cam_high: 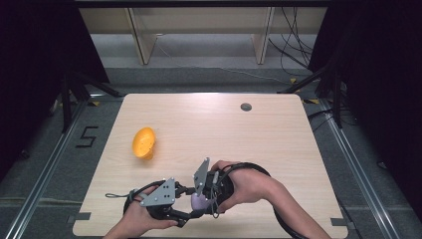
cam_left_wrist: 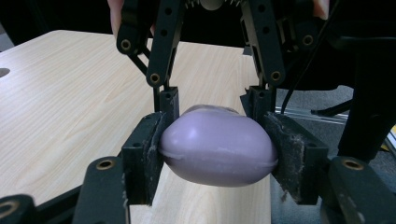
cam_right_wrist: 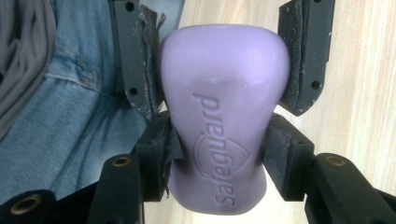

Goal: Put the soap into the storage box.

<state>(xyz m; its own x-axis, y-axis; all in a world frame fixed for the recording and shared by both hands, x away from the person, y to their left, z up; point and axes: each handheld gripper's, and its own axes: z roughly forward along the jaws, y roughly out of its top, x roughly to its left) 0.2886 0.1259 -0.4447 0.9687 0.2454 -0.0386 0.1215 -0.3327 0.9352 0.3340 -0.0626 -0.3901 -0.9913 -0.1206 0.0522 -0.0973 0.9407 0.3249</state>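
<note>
Holding a purple soap bar [cam_high: 199, 201] between them, both grippers meet low over the near edge of the bench [cam_high: 259, 134]. The left gripper [cam_left_wrist: 217, 147] has its jaws clenched on the bar's two ends, and the right gripper [cam_right_wrist: 219, 161] has its jaws pressed against the bar's narrower waist, so the soap is clamped from two directions at once and appears to hang just above the wood rather than rest on it.

This looks like a hand-over from one gripper to the other. To do it well, the receiving jaws should be fully seated on flat soap before the giving jaws let go, since the bar is smooth and rounded and could squirt out under a squeeze near a curved edge. Release should be slow, with both hands steady, and the bar kept low over the bench so a slip costs little.

From the right gripper view the embossed "Safeguard" lettering on the bar's broad face is readable, along with blue denim and grey cloth of the person behind it. The left gripper view gives the bar's rounded edge and the other gripper's linkage above it. Up in the high view, an orange bowl-like object [cam_high: 144, 143] lies on its side well apart on the left of the bench, and a small grey disc [cam_high: 246, 106] sits near the far edge.
</note>
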